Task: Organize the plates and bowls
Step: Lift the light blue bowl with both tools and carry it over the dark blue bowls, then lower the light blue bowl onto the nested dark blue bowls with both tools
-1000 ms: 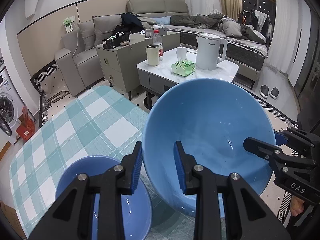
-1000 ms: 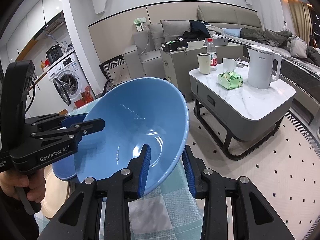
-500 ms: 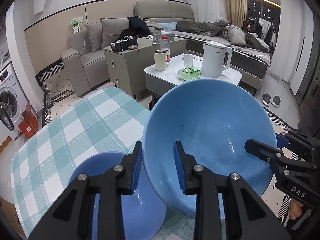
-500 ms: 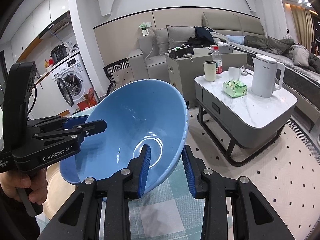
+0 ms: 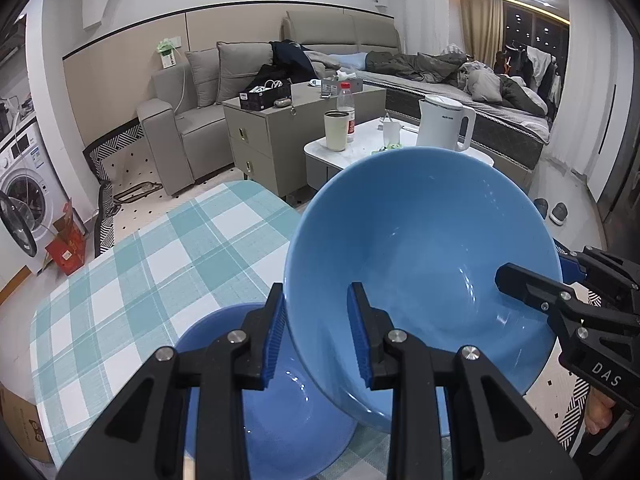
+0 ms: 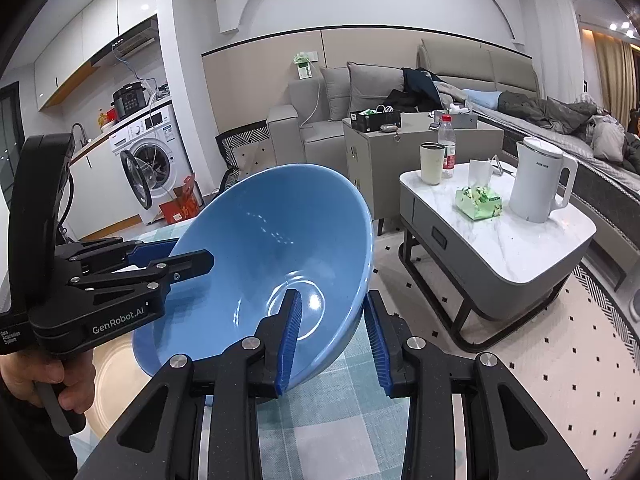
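Both grippers clamp one large blue bowl point(image 5: 420, 264) by opposite rim edges, left gripper point(image 5: 316, 336) and right gripper point(image 6: 330, 336) holding it tilted above the checked tablecloth point(image 5: 132, 280), a smaller blue bowl point(image 5: 288, 412) resting just beneath it.

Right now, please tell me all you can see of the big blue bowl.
The big blue bowl is glossy, smooth like glazed ceramic, wide, deep and empty. It is lifted and tilted above the checked tablecloth. The left gripper and right gripper each clamp its rim on opposite sides. A smaller blue bowl lies below.
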A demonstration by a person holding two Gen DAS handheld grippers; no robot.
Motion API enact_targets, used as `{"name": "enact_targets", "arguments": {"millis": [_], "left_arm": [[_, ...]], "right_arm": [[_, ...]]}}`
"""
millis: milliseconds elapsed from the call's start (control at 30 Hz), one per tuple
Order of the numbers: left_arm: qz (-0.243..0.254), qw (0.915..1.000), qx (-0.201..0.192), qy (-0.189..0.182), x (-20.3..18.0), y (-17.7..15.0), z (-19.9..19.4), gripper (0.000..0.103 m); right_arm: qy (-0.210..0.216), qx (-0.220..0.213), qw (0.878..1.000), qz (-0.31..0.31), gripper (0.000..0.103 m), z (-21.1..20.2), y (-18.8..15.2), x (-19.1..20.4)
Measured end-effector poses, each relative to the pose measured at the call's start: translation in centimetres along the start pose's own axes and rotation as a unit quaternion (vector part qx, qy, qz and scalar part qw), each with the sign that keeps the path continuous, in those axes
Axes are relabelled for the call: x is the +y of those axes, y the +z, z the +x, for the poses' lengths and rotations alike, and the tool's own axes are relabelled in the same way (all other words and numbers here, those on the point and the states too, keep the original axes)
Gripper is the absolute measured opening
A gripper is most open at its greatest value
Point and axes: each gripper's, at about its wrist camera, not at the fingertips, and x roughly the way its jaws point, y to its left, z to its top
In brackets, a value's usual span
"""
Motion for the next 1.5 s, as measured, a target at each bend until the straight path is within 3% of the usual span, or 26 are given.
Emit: {"name": "enact_targets", "arguments": {"millis": [700,1500], "left_arm": [[-0.043,0.9984,-0.007,0.036,5.5,-2.1,-2.7,0.029],[-0.08,0.9954,0.011,0.05,9.5,-5.8,-3.0,0.029]], "right_arm": [[0.031,0.008,0.999,-0.042,0.033,1.8,2.0,6.0],[0.067,0.052,0.995,-0.058,0.033,5.7,0.7,9.9]]}}
